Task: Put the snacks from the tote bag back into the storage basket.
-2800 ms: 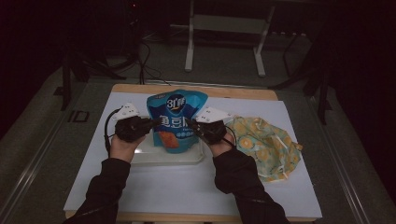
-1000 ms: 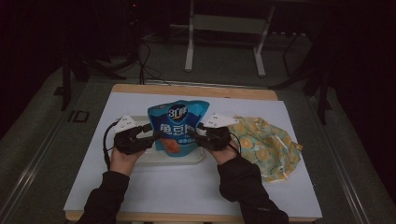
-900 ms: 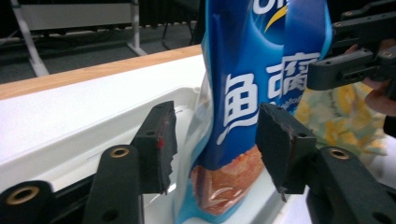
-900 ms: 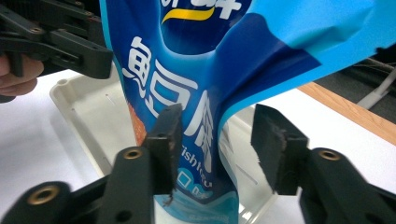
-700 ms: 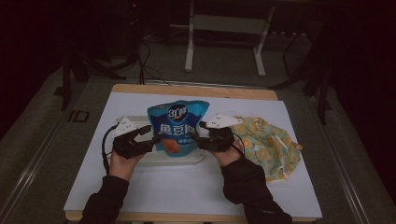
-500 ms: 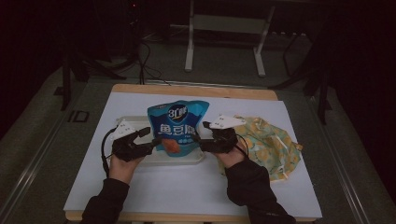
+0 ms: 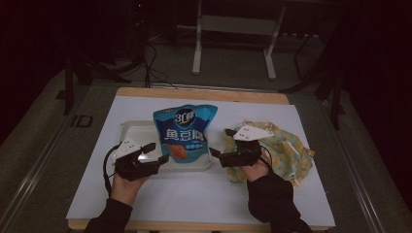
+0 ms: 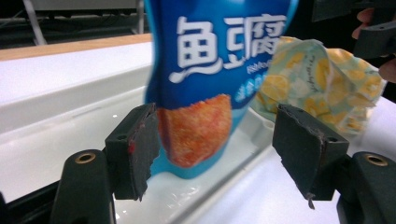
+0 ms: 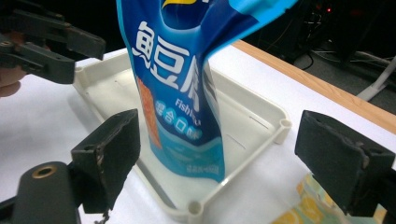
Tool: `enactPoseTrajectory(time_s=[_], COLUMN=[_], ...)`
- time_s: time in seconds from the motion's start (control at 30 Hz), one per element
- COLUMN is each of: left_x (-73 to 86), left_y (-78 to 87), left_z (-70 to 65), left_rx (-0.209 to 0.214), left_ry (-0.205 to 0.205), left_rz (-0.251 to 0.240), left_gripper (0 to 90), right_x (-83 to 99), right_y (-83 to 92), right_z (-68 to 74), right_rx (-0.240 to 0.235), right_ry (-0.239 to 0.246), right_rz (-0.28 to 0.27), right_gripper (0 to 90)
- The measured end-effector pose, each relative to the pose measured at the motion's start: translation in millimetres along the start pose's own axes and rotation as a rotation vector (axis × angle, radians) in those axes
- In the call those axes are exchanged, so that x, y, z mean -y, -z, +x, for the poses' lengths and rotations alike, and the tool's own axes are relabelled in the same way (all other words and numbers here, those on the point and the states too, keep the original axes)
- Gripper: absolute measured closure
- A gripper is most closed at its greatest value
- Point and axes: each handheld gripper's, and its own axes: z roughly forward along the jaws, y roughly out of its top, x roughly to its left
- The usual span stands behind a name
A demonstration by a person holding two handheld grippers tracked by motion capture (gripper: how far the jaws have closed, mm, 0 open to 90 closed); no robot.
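Blue and glossy, the snack pouch [image 7: 184, 132] stands upright in the white tray [image 7: 131, 132] at the table's centre. At its eight o'clock the left gripper [image 7: 156, 153] has just been opening, jaws spread and off the pouch. At four o'clock the right gripper [image 7: 216, 154] has likewise been opening, jaws wide, nothing held. A lemon-print cloth bag [image 7: 286, 150] lies at three o'clock on the white table cover [image 7: 194, 194].

Snack bag [image 7: 183, 133]: glossy blue printed plastic film, creased near the top. Tray [image 7: 130, 134]: smooth, slightly shiny off-white plastic; cloth [image 7: 286, 148] at its 3 o'clock is soft, matt, lemon-printed fabric. Table [image 7: 204, 94]: pale wood edge under a matt white sheet [image 7: 194, 194]; left gripper [image 8: 217, 144] pads [image 8: 306, 140] are rough, worn matt black rubber.
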Motion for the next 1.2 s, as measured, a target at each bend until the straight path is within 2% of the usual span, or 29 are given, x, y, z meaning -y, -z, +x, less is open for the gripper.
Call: enactPoseTrajectory(time_s=[0.13, 0.33, 0.43, 0.5, 0.57, 0.6, 0.67, 0.77, 0.97, 1.07, 1.13, 1.2], left_x=[2.2, 4.4, 5.3, 6.1, 6.8, 7.2, 7.5, 8.0, 8.2, 10.0, 10.7, 10.9], left_y=[3.2, 5.6, 5.7, 5.1, 2.8, 1.0, -0.5, -3.8, -8.4, -12.0, -14.0, -15.6], left_z=[-9.5, -22.0, -27.5, -31.1, -35.9, -37.9, -40.0, -44.9, -52.0, -56.9, -59.5, -62.7], left_rx=[0.038, 0.101, 0.156, 0.185, 0.191, 0.207, 0.209, 0.239, 0.303, 0.312, 0.336, 0.338], left_ry=[0.009, 0.043, 0.029, 0.029, 0.01, 0.002, -0.009, -0.023, -0.022, -0.044, -0.047, -0.063], left_rz=[0.004, 0.0, -0.007, -0.017, -0.01, -0.007, -0.003, -0.011, -0.026, -0.018, -0.016, -0.013], left_gripper=[30.9, 24.9, 16.8, 15.0, 14.8, 14.1, 9.1, 9.1, 9.1, 9.1, 9.1, 9.1], right_x=[4.3, 11.3, 15.0, 17.7, 20.9, 22.4, 24.1, 29.7, 40.8, 49.4, 56.1, 63.1], right_y=[10.2, 25.4, 33.5, 39.0, 45.1, 48.3, 51.6, 61.6, 82.0, 92.0, 97.7, 103.1], right_z=[-1.5, -1.7, -2.7, -3.7, -4.9, -5.7, -6.1, -6.3, -8.6, -9.9, -11.1, -13.0], right_rx=[0.009, 0.016, 0.025, 0.029, 0.032, 0.032, 0.031, 0.045, 0.07, 0.086, 0.092, 0.101], right_ry=[-0.015, -0.006, 0.0, 0.01, 0.004, 0.002, 0.002, 0.011, 0.008, 0.018, 0.004, -0.007], right_rz=[-0.011, -0.019, -0.02, -0.018, -0.021, -0.024, -0.026, -0.031, -0.036, -0.043, -0.04, -0.033], right_gripper=[14.0, 14.0, 14.1, 14.2, 14.4, 14.4, 14.4, 14.4, 14.3, 14.3, 14.3, 14.1])
